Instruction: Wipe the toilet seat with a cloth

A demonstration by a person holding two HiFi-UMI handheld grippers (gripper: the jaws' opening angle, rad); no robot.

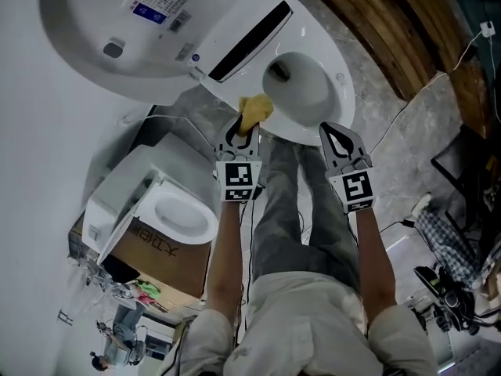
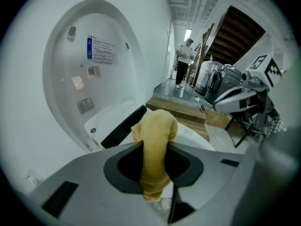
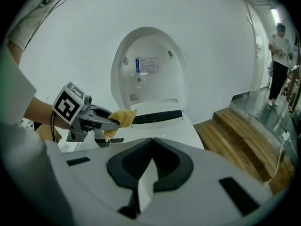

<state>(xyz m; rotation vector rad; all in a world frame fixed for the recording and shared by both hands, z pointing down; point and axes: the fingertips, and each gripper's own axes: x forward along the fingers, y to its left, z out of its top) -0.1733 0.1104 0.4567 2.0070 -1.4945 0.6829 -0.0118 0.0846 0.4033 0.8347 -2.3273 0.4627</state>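
Note:
The white toilet has its lid raised, and its seat rings the bowl just ahead of my hands. My left gripper is shut on a yellow cloth, held at the seat's near left rim. In the left gripper view the cloth hangs folded between the jaws, with the lid behind it. My right gripper is shut with nothing in it, over the seat's near right edge. From the right gripper view, the left gripper and cloth are at the left, before the seat.
Wooden steps run along the right of the toilet. A second toilet in a cardboard box stands at the left. Cables cross the grey floor on the right. A person stands far down the corridor.

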